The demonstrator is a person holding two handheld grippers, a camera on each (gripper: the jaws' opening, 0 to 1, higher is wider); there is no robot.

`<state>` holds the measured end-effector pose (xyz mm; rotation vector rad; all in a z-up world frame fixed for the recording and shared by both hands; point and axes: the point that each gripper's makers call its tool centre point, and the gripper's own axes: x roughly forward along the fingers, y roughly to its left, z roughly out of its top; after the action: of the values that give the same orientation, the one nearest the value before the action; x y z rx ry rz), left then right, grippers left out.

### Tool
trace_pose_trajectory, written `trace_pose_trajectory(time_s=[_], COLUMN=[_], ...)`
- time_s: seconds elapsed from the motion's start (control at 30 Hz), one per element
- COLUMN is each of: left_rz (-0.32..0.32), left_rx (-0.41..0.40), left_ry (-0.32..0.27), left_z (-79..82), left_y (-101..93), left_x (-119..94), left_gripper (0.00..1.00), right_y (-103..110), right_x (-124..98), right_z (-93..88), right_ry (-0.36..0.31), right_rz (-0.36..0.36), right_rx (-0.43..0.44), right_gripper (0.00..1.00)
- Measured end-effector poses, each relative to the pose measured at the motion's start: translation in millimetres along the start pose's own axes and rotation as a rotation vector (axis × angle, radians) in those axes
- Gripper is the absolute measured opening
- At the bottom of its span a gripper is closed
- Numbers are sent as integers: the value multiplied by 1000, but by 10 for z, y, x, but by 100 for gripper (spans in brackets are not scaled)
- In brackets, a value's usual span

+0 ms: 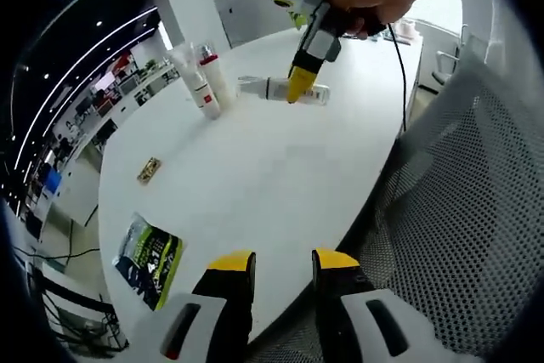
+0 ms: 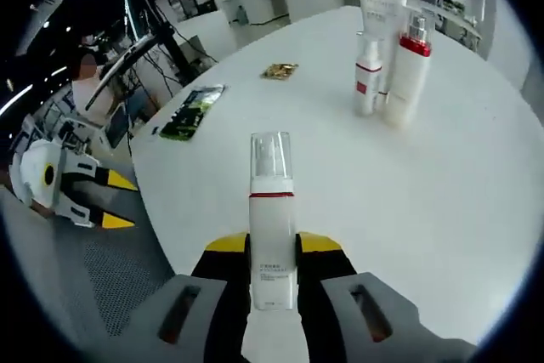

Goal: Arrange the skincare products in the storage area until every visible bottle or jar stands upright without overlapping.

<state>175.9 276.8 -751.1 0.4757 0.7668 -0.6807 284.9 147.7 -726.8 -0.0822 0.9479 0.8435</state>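
A white pump bottle [image 2: 272,235] with a clear cap and a red band sits between the jaws of my right gripper [image 2: 272,246], which is shut on it. In the left gripper view the same bottle [image 1: 263,87] lies level just over the white table [image 1: 280,167], held by the right gripper [image 1: 303,91] in a person's hand. A white tube [image 2: 381,6] and two white bottles with red [image 2: 368,78] [image 2: 408,70] stand upright together. That group [image 1: 204,82] stands left of the held bottle. My left gripper [image 1: 283,265] is open at the table's near edge, holding nothing.
A small gold packet [image 1: 150,169] [image 2: 279,70] and a green-black sachet [image 1: 149,259] [image 2: 191,110] lie flat on the table. A grey mesh chair [image 1: 463,184] stands by the table's edge. The left gripper [image 2: 76,183] shows beyond that edge.
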Motion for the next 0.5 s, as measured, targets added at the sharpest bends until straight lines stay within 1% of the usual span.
trace_pose_trajectory(time_s=[0.03, 0.07, 0.1, 0.13, 0.17, 0.2, 0.23, 0.3, 0.33, 0.37, 0.4, 0.47, 0.5], left_rz=[-2, 4, 6, 7, 14, 16, 19, 17, 3, -6, -20, -33, -40], left_rx=[-20, -27, -30, -44, -73, -86, -111, -134, -169, -188, -216, -262, -278], left_ry=[-21, -37, -50, -65, -90, -106, -139, -179, -232, -272, -337, -403, -424], left_z=[38, 63, 88, 113, 152, 179, 233, 302, 398, 470, 581, 678, 706], left_y=[4, 18, 34, 46, 73, 91, 113, 133, 133, 135, 143, 173, 182], left_x=[-15, -25, -41, -47, -63, -78, -101, -139, -180, -217, -282, -372, -398], left_gripper=[28, 28, 28, 28, 28, 28, 28, 29, 30, 31, 33, 35, 35], right_y=[91, 150, 283, 362, 462, 538, 617, 722, 826, 872, 943, 1079, 1111], right_x=[2, 1, -12, -21, -31, -37, -45, -66, -93, -109, -133, -182, -201], right_z=[62, 100, 180, 233, 299, 337, 385, 435, 469, 495, 518, 541, 553], right_ry=[-32, -46, -82, -108, -141, -161, -188, -219, -238, -254, -271, -287, -295], right_rz=[16, 36, 63, 82, 112, 140, 168, 201, 239, 258, 287, 354, 364], right_rx=[21, 25, 39, 41, 53, 76, 97, 133, 155, 169, 177, 223, 235], right_gripper=[17, 17, 17, 17, 17, 17, 17, 17, 17, 17, 17, 17, 18])
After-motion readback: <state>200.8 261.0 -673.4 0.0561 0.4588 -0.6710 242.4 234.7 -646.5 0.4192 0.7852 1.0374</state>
